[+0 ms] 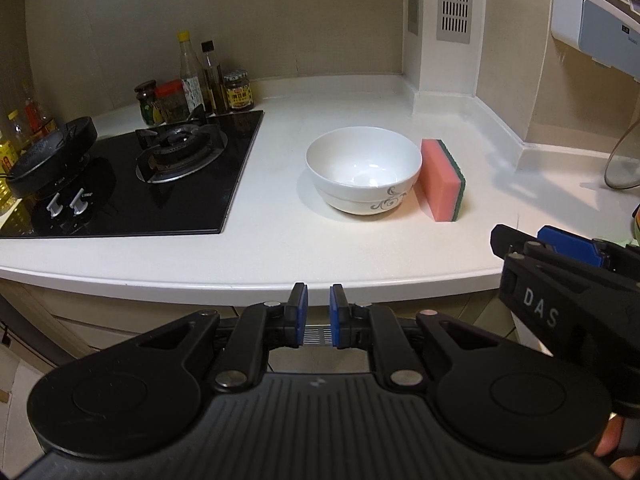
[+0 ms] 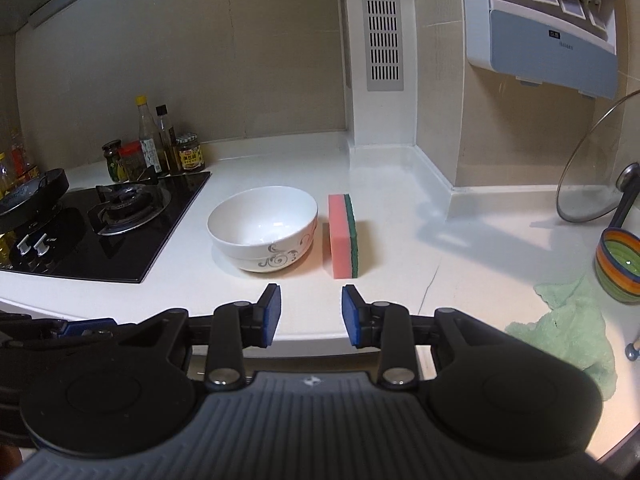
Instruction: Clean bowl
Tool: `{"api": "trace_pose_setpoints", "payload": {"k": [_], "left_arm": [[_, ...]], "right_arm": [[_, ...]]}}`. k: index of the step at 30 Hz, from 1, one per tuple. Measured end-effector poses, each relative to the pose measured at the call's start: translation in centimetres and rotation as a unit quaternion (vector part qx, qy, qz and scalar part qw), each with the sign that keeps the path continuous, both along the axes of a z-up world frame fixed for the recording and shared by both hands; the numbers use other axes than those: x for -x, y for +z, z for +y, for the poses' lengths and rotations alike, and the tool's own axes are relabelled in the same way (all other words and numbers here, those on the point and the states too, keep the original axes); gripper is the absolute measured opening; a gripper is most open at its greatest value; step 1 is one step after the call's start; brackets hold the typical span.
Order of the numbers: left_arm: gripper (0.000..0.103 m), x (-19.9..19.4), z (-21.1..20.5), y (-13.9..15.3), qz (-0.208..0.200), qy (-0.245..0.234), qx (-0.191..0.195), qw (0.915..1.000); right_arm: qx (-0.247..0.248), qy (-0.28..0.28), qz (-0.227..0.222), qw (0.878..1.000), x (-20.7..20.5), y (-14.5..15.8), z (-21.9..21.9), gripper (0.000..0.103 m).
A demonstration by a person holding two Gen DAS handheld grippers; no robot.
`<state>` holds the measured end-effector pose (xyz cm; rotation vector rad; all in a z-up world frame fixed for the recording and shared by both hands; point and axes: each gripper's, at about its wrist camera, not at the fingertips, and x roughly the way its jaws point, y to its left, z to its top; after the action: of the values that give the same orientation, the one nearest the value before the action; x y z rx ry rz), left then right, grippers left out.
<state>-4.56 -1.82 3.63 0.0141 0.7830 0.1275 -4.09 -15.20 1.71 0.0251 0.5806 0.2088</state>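
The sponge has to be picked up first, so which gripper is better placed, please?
Probably the right gripper: its open jaws face the sponge, which stands on the bowl's right.

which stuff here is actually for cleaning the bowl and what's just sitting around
For the job:
white bowl
pink and green sponge, standing on edge beside the bowl
left tongs and right tongs, both empty

Lying about:
gas stove
sauce bottles and jars
glass lid
striped bowl
green cloth
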Motion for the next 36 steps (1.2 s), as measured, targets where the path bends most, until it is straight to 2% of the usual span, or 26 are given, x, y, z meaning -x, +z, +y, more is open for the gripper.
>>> {"api": "trace_pose_setpoints", "payload": {"k": [36], "left_arm": [[0.012,-0.9,0.0,-0.7,0.008,0.005,0.008,0.9999]], "right_arm": [[0.010,0.011,0.006,1.000,-0.7,-0.1,0.9,0.029]]}}
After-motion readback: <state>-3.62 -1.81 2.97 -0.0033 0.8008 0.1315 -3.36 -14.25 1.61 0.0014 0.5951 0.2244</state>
